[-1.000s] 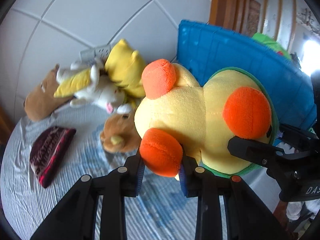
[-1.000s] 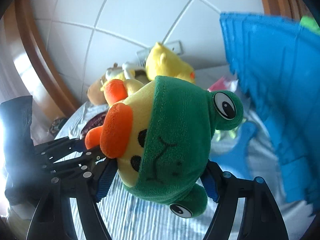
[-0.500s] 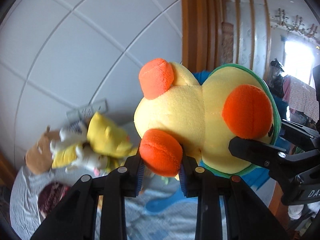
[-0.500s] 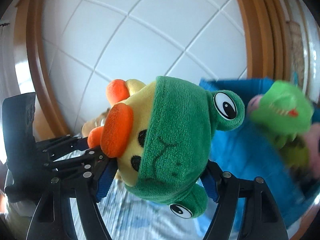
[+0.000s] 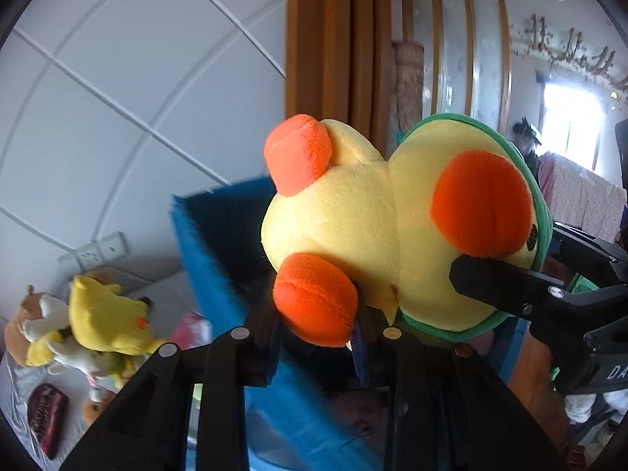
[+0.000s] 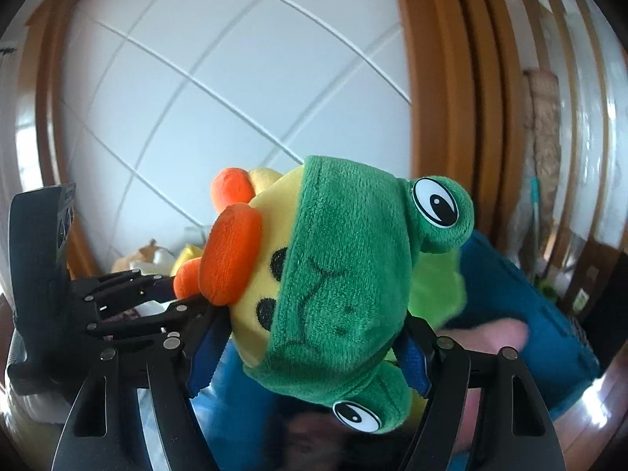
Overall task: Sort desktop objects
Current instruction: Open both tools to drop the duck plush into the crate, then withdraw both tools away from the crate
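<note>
Both hand-held grippers are clamped on the same plush duck [image 5: 376, 235] in its green frog hood: the left hand-held gripper [image 5: 318, 337] pinches an orange foot and the right hand-held gripper [image 6: 310, 349] squeezes the hooded head, holding it up in the air right over the blue bin [image 5: 219, 259]. It looks light, squishy and not fragile at all, so the fat head seems the safer hold, since the foot could just stretch or slip. Other plush toys [image 5: 98, 322] sit piled on the striped worktop [image 5: 15, 392] off to the side, and something green and something pink, blurred, already lie in the bin, so I'd say only its near wall needs clearing.
</note>
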Motion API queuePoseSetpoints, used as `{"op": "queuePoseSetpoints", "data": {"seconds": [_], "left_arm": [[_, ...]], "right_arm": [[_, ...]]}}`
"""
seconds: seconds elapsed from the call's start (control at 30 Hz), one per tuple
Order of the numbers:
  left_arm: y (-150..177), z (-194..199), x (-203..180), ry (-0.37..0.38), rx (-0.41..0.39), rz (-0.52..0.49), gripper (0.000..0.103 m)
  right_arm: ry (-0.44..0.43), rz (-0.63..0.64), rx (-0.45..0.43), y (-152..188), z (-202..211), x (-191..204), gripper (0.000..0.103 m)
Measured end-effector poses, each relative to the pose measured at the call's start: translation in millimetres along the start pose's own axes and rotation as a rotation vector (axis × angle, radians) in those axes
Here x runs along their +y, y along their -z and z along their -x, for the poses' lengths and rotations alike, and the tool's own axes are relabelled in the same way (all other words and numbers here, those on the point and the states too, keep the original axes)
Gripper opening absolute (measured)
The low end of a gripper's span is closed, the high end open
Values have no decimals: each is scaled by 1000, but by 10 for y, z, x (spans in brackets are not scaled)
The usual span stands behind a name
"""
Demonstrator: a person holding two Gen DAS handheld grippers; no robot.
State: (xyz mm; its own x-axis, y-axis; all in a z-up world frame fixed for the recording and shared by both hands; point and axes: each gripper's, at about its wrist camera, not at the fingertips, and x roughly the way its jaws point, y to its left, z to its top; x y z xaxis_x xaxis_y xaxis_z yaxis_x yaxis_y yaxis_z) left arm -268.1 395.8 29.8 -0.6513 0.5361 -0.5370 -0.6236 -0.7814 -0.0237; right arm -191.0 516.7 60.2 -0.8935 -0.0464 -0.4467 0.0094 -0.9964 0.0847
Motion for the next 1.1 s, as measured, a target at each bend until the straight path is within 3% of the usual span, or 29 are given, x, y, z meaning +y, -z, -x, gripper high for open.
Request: {"op": "queuePoseSetpoints", "data": {"seconds": [0.1, 0.17, 0.2, 0.27, 0.37, 0.6, 0.67, 0.8, 0.93, 1.1], "left_arm": [[35, -217, -242, -15, 84, -12, 31], [69, -310, -333, -43, 126, -19, 39], [97, -349, -361, -63, 145, -19, 45], [139, -354, -375, -102, 158, -9, 76], [179, -287, -330, -131, 145, 5, 93], [345, -44, -250, -177, 130, 48, 95], [413, 78, -169, -186, 113, 66, 103], [597, 423, 34, -196, 81, 108, 103], [901, 826, 340, -243, 82, 152, 103], [1335, 1347, 727, -336, 108, 187, 103]], "right_arm": [[-32, -44, 56, 142, -72, -397, 75], [-57, -74, 93, 260, -142, -607, 75], [-62, -82, 117, 325, -190, -690, 75], [-74, -90, 159, 452, -275, -799, 78], [-93, -93, 215, 626, -387, -904, 80], [-51, -46, 259, 739, -469, -801, 92], [-16, -54, 241, 724, -403, -786, 102], [26, -86, 181, 734, -166, -657, 103], [110, -61, 73, 762, 185, -228, 103], [129, -52, -6, 897, 469, 465, 103]]}}
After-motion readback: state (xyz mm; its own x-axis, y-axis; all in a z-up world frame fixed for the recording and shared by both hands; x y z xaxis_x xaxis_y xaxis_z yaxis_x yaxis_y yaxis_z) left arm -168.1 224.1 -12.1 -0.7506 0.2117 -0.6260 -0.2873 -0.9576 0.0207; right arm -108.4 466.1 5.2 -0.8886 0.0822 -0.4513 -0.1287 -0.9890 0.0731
